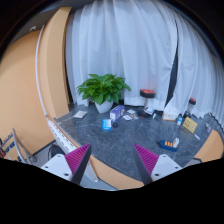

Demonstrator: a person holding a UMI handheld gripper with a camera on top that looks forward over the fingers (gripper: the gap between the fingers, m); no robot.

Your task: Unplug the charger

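Observation:
My gripper (112, 162) is open and empty, its magenta pads (76, 160) wide apart above the near edge of a grey table (120, 140). A long white bar that looks like a power strip (57, 133) lies along the table's left side, ahead and to the left of the left finger. I cannot make out a charger or plug on it. Nothing stands between the fingers. A tan curved edge (112, 176) shows below them.
A potted green plant (102, 90) stands at the back of the table before white curtains. Near it are a small blue-white object (107, 124), a box (118, 113), a red-topped item (148, 95), a yellow box (188, 125) and small coloured things (168, 144). An orange panel (30, 80) rises at the left.

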